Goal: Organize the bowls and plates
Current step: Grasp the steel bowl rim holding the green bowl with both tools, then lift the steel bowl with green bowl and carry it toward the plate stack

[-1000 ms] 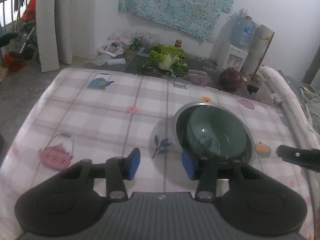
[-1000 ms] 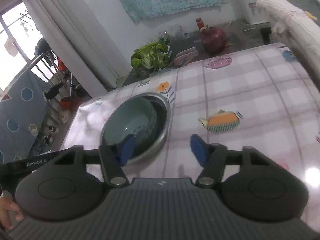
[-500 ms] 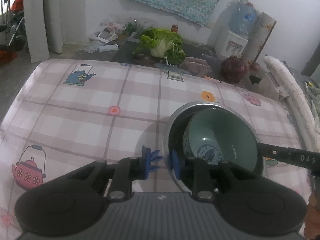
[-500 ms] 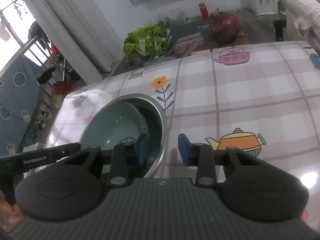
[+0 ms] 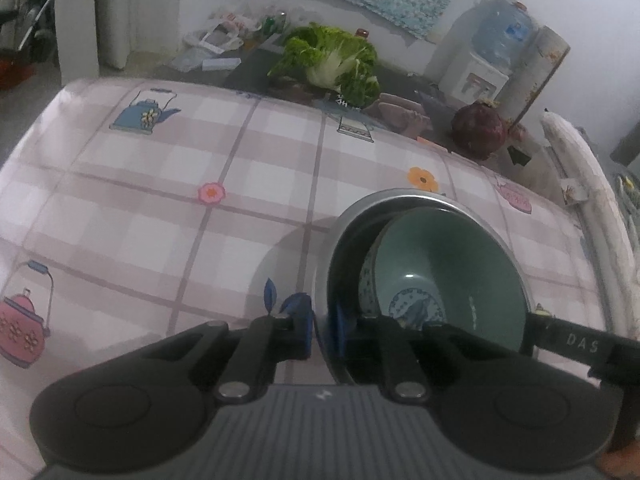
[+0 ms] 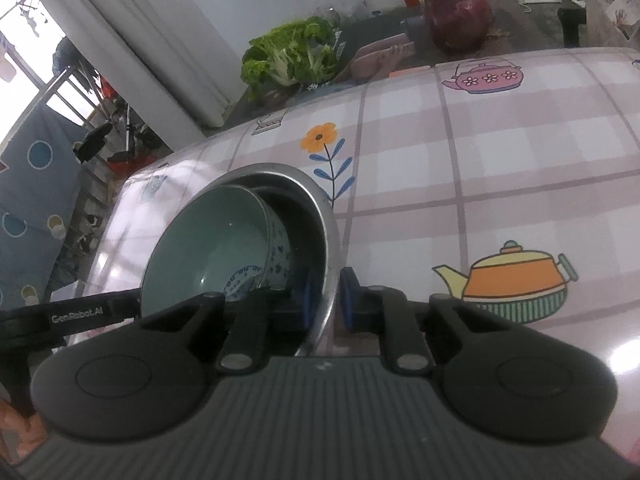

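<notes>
**Desk:** What does the left wrist camera give us?

**Photographer:** The left gripper (image 5: 319,330) clamped on the near-left rim of a steel bowl (image 5: 416,196), one blue pad (image 5: 301,330) outside the wall, the other inside. A green ceramic bowl (image 5: 460,264) sits tilted within the steel one, a blue pattern on its floor. At far right, the dark finger of the right gripper (image 5: 576,344) reaches in to the steel rim's opposite side.

**Desk:** And the right wrist camera?

**Photographer:** The mirror of it. The right gripper (image 6: 325,306) pinches the steel bowl (image 6: 320,208) at its right rim, wall between the pads; both sets of jaws have just been closing onto that rim. This view alone shows the green bowl's (image 6: 208,248) blue-flowered outer side, leaning against the steel wall. The left gripper's arm (image 6: 76,314) enters at lower left.

**Desk:** Where does the bowl stand?

**Photographer:** On a table under a pink checked cloth (image 5: 160,200) printed with teapots and flowers. Whether the base touches the cloth, I cannot tell.

**Desk:** Surroundings?

**Photographer:** Beyond the far edge lie a leafy cabbage (image 5: 332,60), a dark red round vegetable (image 5: 478,130) and a water dispenser (image 5: 480,76), the last seen whole only from the left. The right view adds a white curtain (image 6: 168,40) and a window railing (image 6: 60,92). Each gripper's black body (image 6: 320,412) blocks the near table edge.
</notes>
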A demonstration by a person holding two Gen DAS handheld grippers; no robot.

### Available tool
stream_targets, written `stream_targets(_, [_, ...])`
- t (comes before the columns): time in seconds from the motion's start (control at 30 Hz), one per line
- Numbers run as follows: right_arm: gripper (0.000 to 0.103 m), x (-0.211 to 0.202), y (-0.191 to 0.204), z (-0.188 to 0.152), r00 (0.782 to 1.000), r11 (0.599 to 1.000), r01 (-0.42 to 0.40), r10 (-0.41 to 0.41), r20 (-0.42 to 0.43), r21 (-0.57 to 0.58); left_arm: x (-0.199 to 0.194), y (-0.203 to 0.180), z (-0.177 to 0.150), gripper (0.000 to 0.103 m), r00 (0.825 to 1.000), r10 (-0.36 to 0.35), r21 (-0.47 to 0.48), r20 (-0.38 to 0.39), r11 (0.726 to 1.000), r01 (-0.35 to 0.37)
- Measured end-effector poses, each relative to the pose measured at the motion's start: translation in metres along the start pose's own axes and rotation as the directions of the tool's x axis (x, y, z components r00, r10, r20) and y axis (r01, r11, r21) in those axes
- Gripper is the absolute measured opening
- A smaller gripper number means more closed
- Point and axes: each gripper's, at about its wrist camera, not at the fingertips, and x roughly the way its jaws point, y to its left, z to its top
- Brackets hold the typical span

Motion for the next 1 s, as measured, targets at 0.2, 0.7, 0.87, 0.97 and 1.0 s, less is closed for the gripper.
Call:
stream_targets(0.2, [0.01,-0.002,0.003,-0.002,1.0,1.0,-0.01,0.01,0.004,-0.007,-0.002,-0.003,0.0,0.012,1.0,0.015,0.003,0.004,1.0,-0.015])
stream_targets(0.7, [0.011,-0.013,0.005,-0.003,1.0,1.0,-0.015,0.015,0.004,0.006,-0.019,-0.007,-0.002,0.012,1.0,0.022,-0.007,0.017,1.0,-0.022])
stream_targets(0.87, [0.011,-0.022,0.008,-0.003,1.0,1.0,-0.014,0.014,0.015,-0.001,-0.028,-0.01,-0.003,0.012,0.999,0.016,-0.008,0.03,1.0,-0.016])
stream_targets(0.97, [0.011,-0.029,0.01,-0.003,1.0,1.0,-0.017,0.017,0.022,-0.004,-0.035,-0.013,-0.004,0.012,0.999,0.012,-0.01,0.039,1.0,-0.012])
stream_targets(1.0, [0.011,-0.032,0.011,-0.003,1.0,1.0,-0.018,0.019,0.024,-0.006,-0.039,-0.013,-0.005,0.012,0.999,0.011,-0.012,0.042,1.0,-0.01])
